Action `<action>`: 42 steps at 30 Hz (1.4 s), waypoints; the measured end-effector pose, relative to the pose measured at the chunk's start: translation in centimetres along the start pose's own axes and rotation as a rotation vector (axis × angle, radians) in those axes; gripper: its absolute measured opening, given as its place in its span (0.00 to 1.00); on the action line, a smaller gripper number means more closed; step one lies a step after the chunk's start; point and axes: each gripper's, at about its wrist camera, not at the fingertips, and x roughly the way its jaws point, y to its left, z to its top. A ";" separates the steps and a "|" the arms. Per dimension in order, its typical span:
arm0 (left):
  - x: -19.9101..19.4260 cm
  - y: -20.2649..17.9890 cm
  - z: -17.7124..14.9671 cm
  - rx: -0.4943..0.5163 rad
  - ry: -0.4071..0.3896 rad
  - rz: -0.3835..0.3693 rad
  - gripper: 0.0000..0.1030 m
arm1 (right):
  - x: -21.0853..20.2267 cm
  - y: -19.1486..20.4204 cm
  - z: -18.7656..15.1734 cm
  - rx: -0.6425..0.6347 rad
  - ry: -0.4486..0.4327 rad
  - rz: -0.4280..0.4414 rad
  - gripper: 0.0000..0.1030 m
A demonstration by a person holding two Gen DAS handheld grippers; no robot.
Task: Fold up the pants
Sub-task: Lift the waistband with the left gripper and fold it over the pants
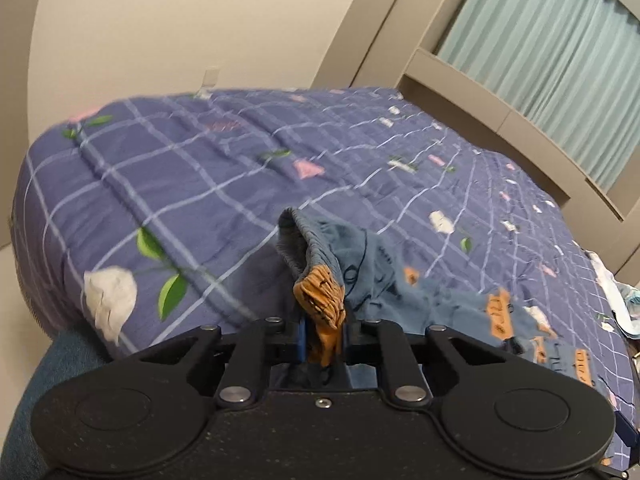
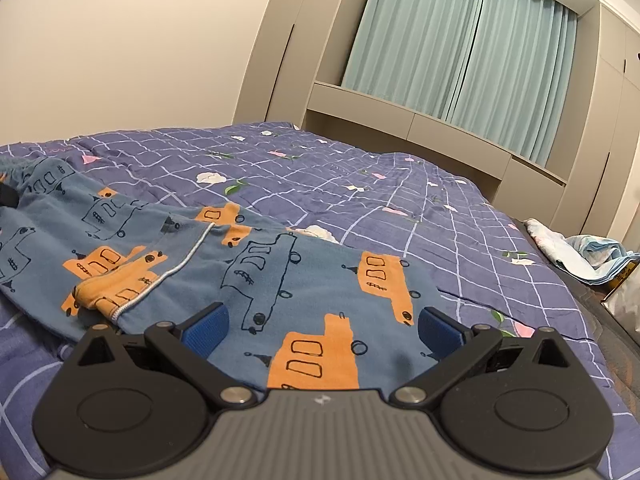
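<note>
Left gripper [image 1: 324, 334] clamped on bunched waistband of pants [image 1: 320, 292], lifting it off bed [image 1: 200, 184]. Right gripper [image 2: 322, 330] wide apart, pant leg lying between fingers.

Blue pants [image 2: 256, 264] with orange truck print, spread rumpled across quilt, elastic waistband bunched and lifted

Purple checked floral quilt [image 2: 400, 200] covers the bed. Pale green curtain [image 2: 460, 52] hangs behind it. Crumpled cloth pile [image 2: 580, 256] beside quilt's right edge.
</note>
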 end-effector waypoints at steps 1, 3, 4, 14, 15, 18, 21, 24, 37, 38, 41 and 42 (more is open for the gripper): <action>-0.3 -0.5 0.2 0.018 -0.013 -0.008 0.15 | 0.0 0.0 0.0 0.002 0.000 0.002 1.00; -1.0 -1.3 0.5 0.049 -0.036 -0.025 0.15 | 0.0 -0.1 0.1 0.006 0.000 0.004 1.00; -1.4 -1.9 0.7 0.069 -0.050 -0.040 0.15 | -0.1 -0.2 0.1 0.007 -0.003 0.004 1.00; -4.7 -10.7 1.6 0.333 -0.145 -0.250 0.15 | -1.9 -1.2 0.8 -0.010 -0.065 -0.056 1.00; -4.9 -11.7 1.5 0.358 -0.146 -0.273 0.15 | -2.1 -1.5 0.9 -0.012 -0.066 -0.068 1.00; -5.1 -15.1 1.1 0.438 -0.147 -0.342 0.15 | -2.6 -3.1 0.8 -0.003 -0.066 -0.110 1.00; -4.6 -18.4 0.4 0.521 -0.123 -0.400 0.15 | -3.3 -5.1 0.2 0.030 -0.060 -0.148 1.00; -4.0 -21.6 -0.6 0.605 -0.087 -0.447 0.15 | -4.0 -7.0 -0.7 0.076 -0.049 -0.181 1.00; 0.7 -28.9 -8.4 0.891 0.108 -0.561 0.17 | -4.8 -11.0 -3.4 0.174 0.054 -0.297 1.00; 1.3 -29.0 -8.7 0.889 0.124 -0.561 0.17 | -4.7 -11.3 -3.7 0.188 0.064 -0.302 1.00; 2.6 -28.9 -9.2 0.874 0.171 -0.564 0.21 | -4.7 -11.9 -4.2 0.223 0.079 -0.305 1.00; 2.9 -28.8 -9.3 0.868 0.184 -0.568 0.23 | -4.7 -12.0 -4.3 0.229 0.081 -0.304 1.00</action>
